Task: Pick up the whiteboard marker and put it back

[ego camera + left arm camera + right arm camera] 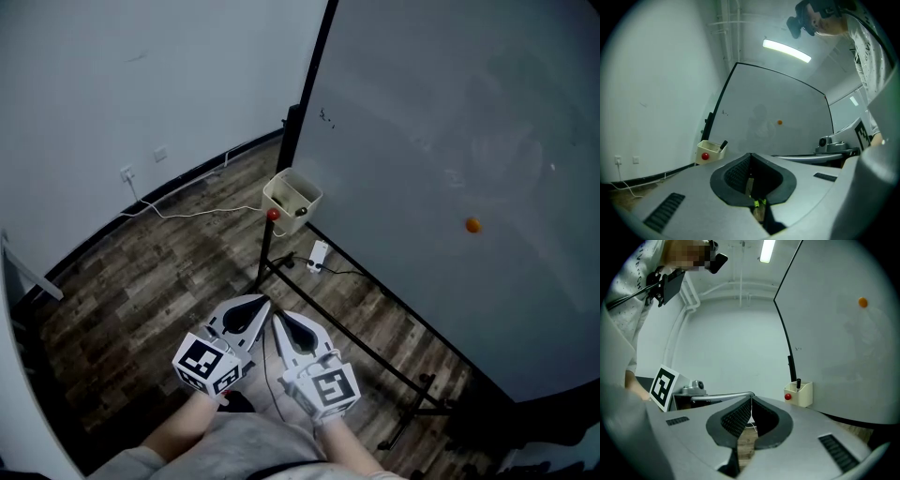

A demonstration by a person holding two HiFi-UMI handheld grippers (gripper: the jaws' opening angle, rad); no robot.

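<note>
A black whiteboard marker (723, 144) stands upright in a cream holder box (292, 202) at the lower left corner of the whiteboard (450, 141). The marker (798, 383) and the box (801, 394) also show in the right gripper view. A red round knob (273, 215) sits on the box's front. My left gripper (261, 303) and right gripper (279, 322) hang side by side over the floor, well short of the box. Both are shut with nothing between the jaws, as the left gripper (750, 154) and right gripper (751, 399) show in their own views.
An orange magnet (472, 225) sticks to the board. The board's black stand legs (375, 347) run along the wooden floor. A white power adaptor (319, 255) and a white cable (187, 214) lie on the floor, near a wall socket (127, 173).
</note>
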